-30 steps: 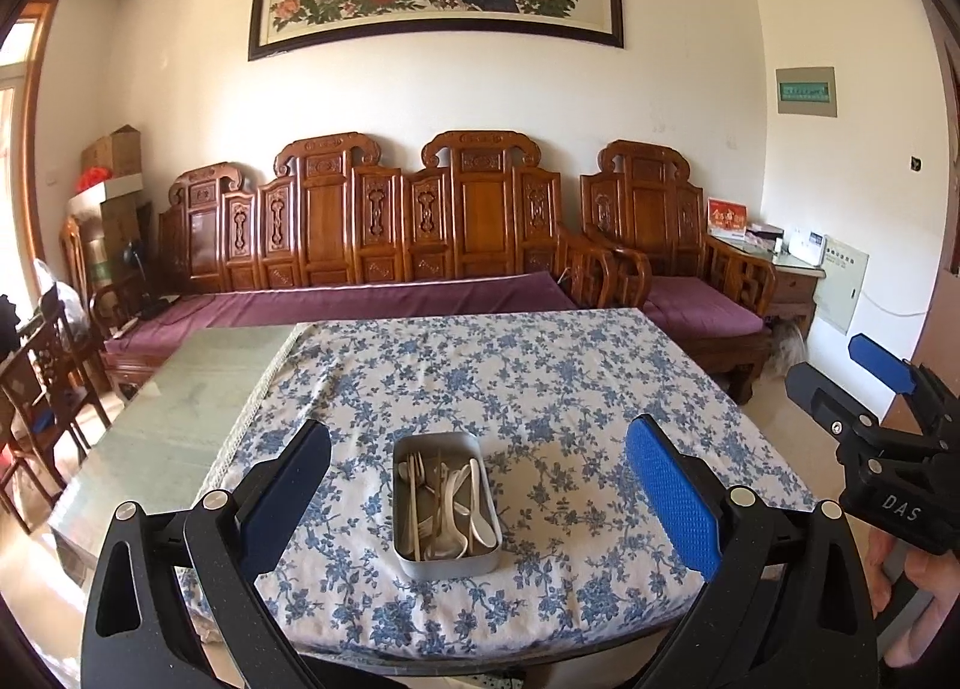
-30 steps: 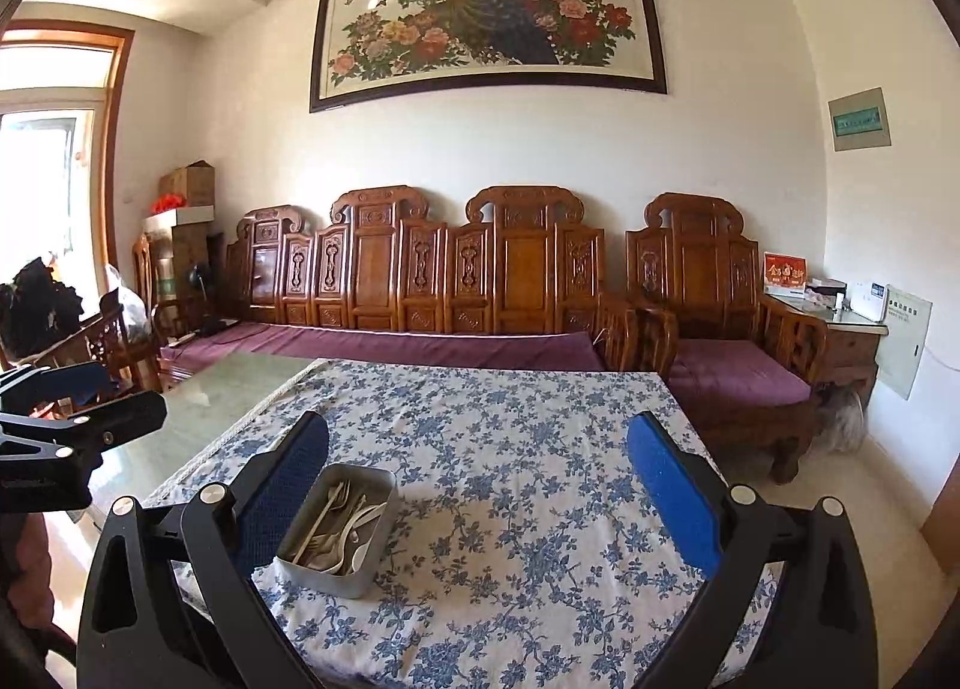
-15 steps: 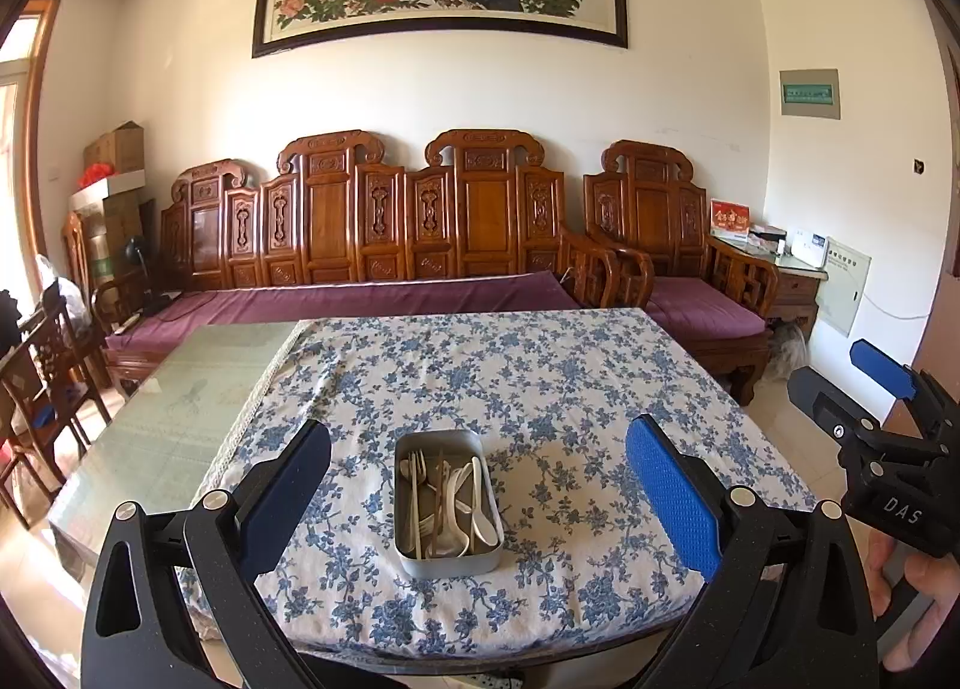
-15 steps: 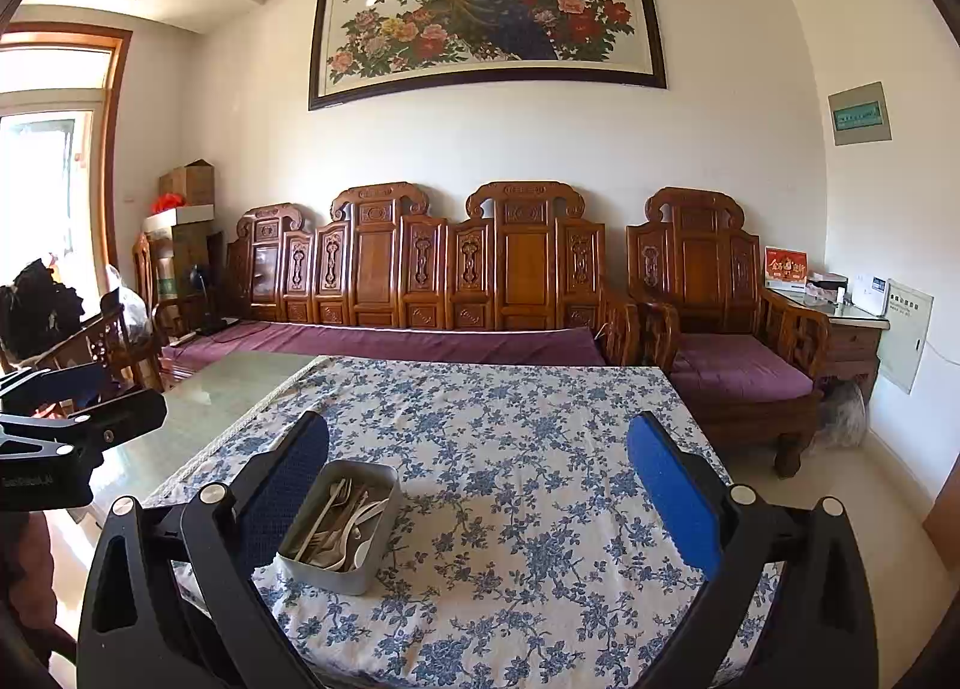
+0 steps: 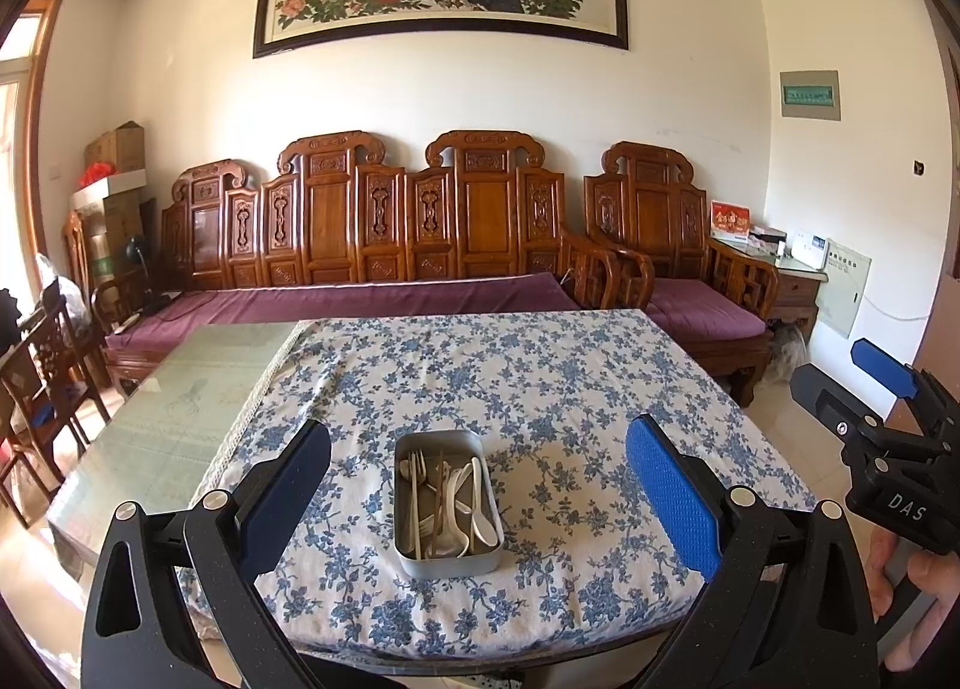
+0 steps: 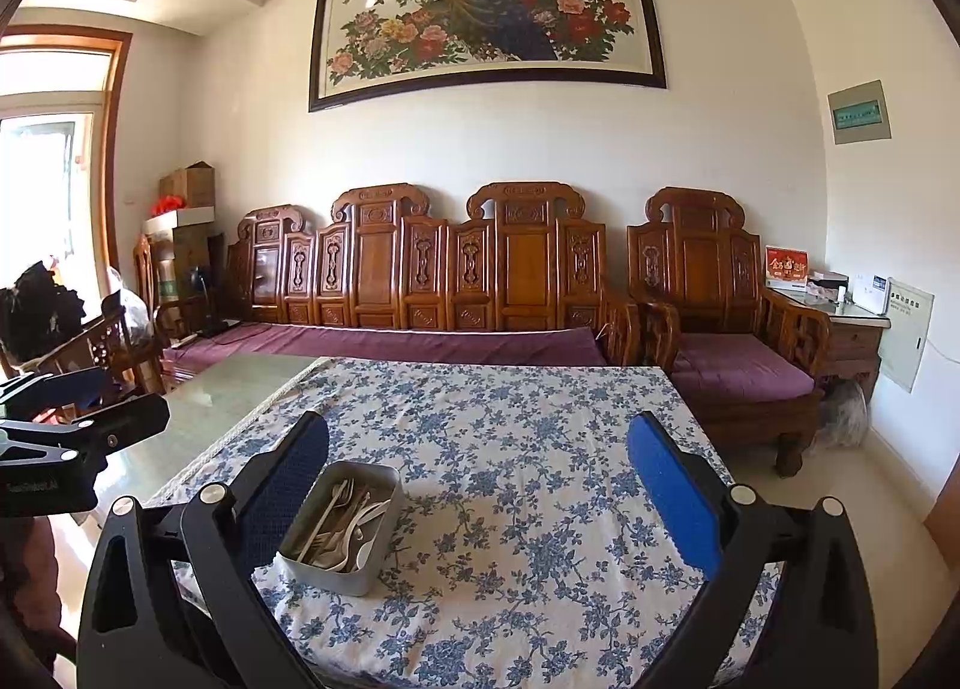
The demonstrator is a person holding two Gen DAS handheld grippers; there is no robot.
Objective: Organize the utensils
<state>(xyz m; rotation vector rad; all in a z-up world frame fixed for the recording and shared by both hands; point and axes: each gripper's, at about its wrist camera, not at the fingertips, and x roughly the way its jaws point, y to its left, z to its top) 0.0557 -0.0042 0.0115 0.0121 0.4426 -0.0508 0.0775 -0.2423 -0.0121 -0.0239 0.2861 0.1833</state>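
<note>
A grey metal tin (image 5: 447, 503) sits near the front edge of the table, on a blue-flowered cloth (image 5: 540, 389). It holds a fork, white spoons (image 5: 480, 503) and chopsticks, all mixed. My left gripper (image 5: 477, 479) is open and empty, held in front of the table with the tin between its fingers in view. My right gripper (image 6: 477, 479) is open and empty, further right; the tin (image 6: 342, 527) lies by its left finger. Each gripper shows at the edge of the other's view.
The left part of the table is bare glass (image 5: 180, 389). A carved wooden sofa (image 5: 384, 245) with purple cushions stands behind the table, an armchair (image 5: 678, 269) at the back right. Wooden chairs (image 5: 42, 377) stand at the left.
Both grippers have shifted only slightly; the scene sits a touch lower in view. The tin and utensils have not moved.
</note>
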